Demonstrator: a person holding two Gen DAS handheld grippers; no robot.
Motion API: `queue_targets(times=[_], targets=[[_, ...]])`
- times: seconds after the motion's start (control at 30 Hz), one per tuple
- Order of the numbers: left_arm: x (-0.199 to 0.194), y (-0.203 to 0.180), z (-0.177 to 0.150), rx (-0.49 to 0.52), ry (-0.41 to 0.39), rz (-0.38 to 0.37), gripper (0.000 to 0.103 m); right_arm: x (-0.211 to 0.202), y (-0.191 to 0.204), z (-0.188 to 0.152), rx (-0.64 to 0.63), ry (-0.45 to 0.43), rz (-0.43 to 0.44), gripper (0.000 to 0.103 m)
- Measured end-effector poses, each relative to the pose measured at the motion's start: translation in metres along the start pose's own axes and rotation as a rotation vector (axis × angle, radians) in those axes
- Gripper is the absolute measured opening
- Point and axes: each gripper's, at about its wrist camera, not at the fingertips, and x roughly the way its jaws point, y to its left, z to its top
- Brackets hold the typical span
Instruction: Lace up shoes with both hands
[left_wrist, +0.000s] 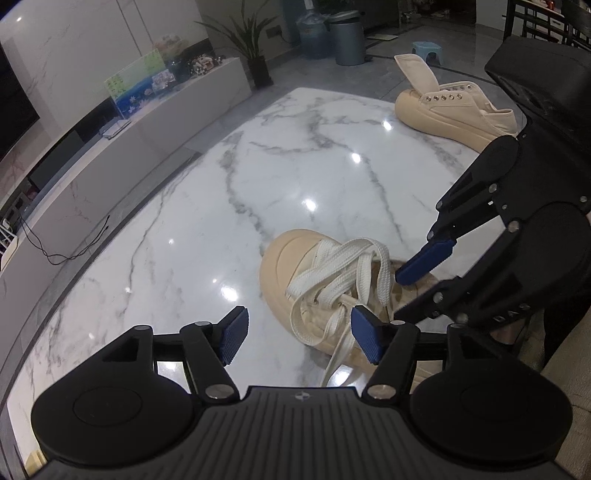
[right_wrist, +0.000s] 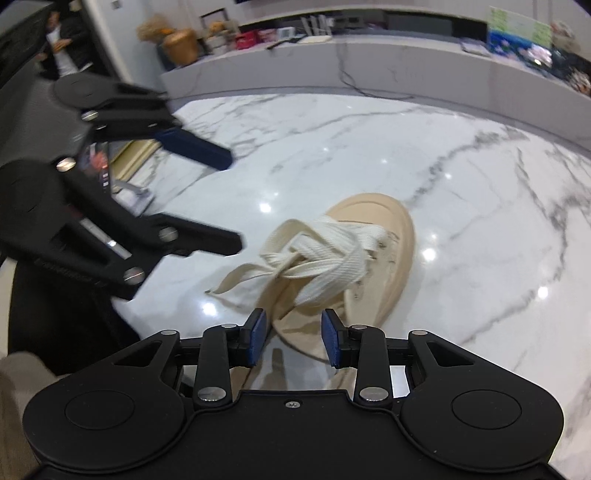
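A cream platform shoe (left_wrist: 284, 280) lies on the white marble table (left_wrist: 184, 229), toe away from me, with wide white laces (left_wrist: 343, 273) loosely crossed over it. My left gripper (left_wrist: 299, 339) is open and empty, just in front of the shoe, with a loose lace end (left_wrist: 340, 354) hanging between its fingers. My right gripper (right_wrist: 293, 338) is open and empty, close over the shoe (right_wrist: 388, 251) and its laces (right_wrist: 317, 254). The right gripper also shows at the right of the left wrist view (left_wrist: 413, 288), above the shoe. The left gripper shows at the left of the right wrist view (right_wrist: 232, 199), open.
A second cream shoe (left_wrist: 454, 107), unlaced with its tongue up, stands at the far right of the table. A long marble TV bench (left_wrist: 110, 155) runs beyond the table's left edge. A bin (left_wrist: 349, 37) and a plant (left_wrist: 255, 48) stand on the floor behind.
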Motion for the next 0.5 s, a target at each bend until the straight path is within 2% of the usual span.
queue_targets(times=[0.2, 0.27, 0.37, 0.5], targets=[[0.003, 0.0, -0.001, -0.002, 0.0, -0.012, 0.06, 0.003, -0.004, 0.003, 0.075, -0.013, 0.01, 0.03], [0.002, -0.002, -0.001, 0.011, -0.001, -0.017, 0.06, 0.006, -0.001, 0.005, 0.06, -0.015, 0.001, 0.024], [0.001, -0.005, 0.0, 0.034, -0.003, -0.026, 0.06, 0.003, 0.004, 0.005, 0.027, -0.017, -0.014, 0.006], [0.002, -0.009, 0.0, 0.062, 0.005, -0.04, 0.06, -0.004, 0.006, 0.004, -0.003, -0.026, -0.011, 0.003]])
